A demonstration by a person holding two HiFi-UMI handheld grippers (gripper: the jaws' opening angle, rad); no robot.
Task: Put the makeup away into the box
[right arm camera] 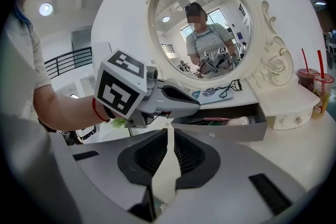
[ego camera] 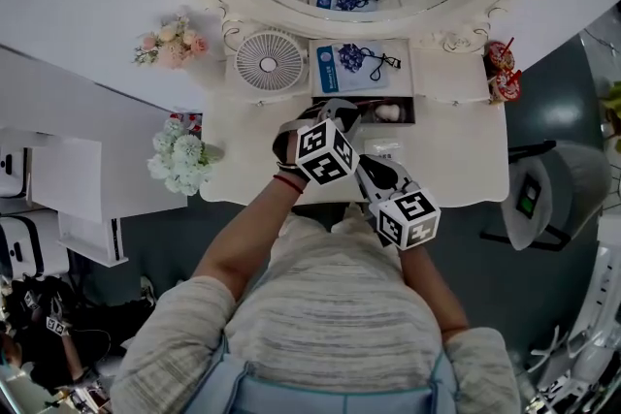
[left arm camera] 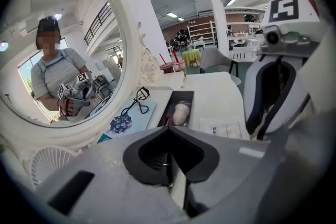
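Observation:
The box is a dark open drawer (ego camera: 411, 111) (left arm camera: 190, 102) (right arm camera: 231, 132) under the mirror. A white egg-shaped sponge (ego camera: 388, 112) (left arm camera: 180, 113) (right arm camera: 239, 121) and a pink stick (right arm camera: 212, 119) lie inside it. My left gripper (ego camera: 336, 106) (left arm camera: 170, 128) (right arm camera: 196, 105) hovers over the drawer's left end, shut with nothing between the jaws. My right gripper (ego camera: 367, 161) (right arm camera: 168, 129) hangs nearer the table's front edge, pointing at the drawer, jaws together and empty. A small clear packet (ego camera: 381, 150) (left arm camera: 220, 127) lies on the table in front of the drawer.
An eyelash curler (ego camera: 380, 61) (left arm camera: 137, 99) lies on a blue card (ego camera: 338, 71) behind the drawer. A white fan (ego camera: 269, 61) stands at the left. Two red drinks (ego camera: 500, 71) (right arm camera: 314, 86) stand at the right. Flowers (ego camera: 182, 160) stand off the table's left corner.

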